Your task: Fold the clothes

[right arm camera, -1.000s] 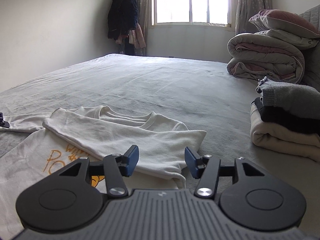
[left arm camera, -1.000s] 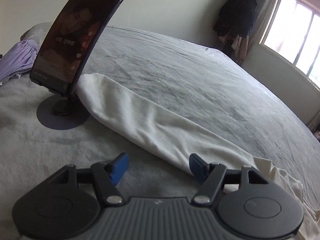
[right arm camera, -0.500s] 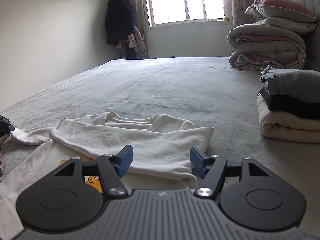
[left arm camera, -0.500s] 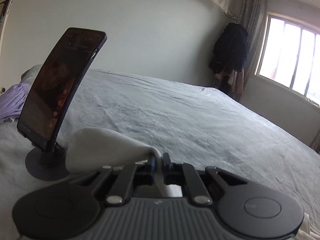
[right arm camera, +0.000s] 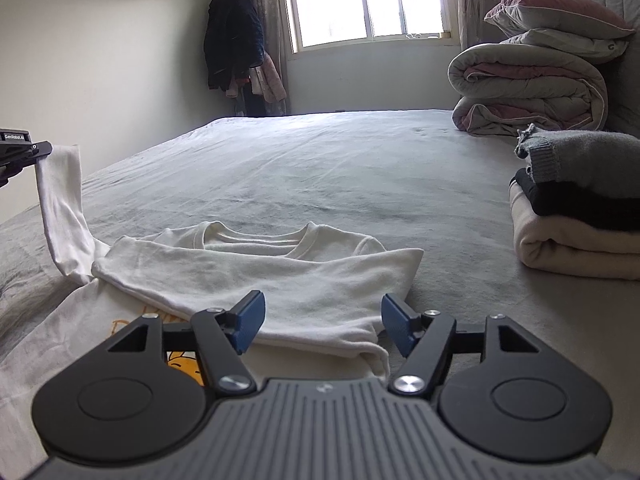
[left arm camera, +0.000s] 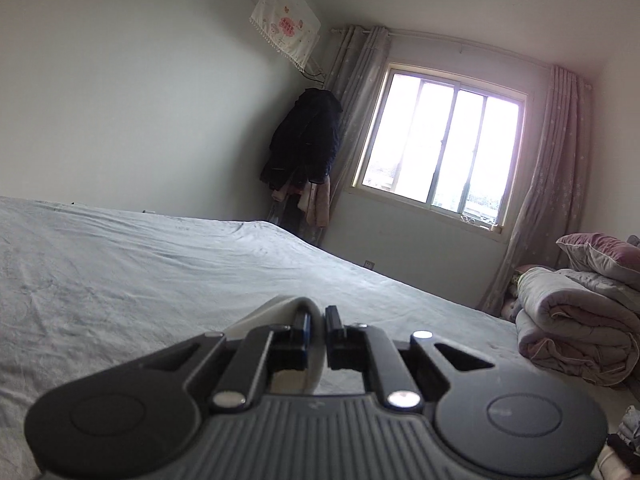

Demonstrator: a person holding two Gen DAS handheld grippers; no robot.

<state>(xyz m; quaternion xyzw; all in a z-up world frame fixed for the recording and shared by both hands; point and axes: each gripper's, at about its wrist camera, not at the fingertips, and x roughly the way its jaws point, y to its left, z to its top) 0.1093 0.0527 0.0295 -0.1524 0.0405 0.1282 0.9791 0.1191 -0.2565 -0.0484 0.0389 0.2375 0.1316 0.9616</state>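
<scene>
The white long-sleeve shirt [right arm camera: 256, 276] lies lower centre on the grey bed [right arm camera: 320, 160]. Its sleeve [right arm camera: 60, 208], flat a second ago, now hangs at far left, pinched in the left gripper [left arm camera: 318, 320], probably heading across the chest. The right gripper [right arm camera: 322, 322] hovers spread. Rolled quilts [right arm camera: 528, 84] sit upper right.

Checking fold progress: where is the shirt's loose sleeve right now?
In the right wrist view the sleeve hangs at the far left, lifted off the bed and pinched by the left tool, beside the white shirt.
</scene>
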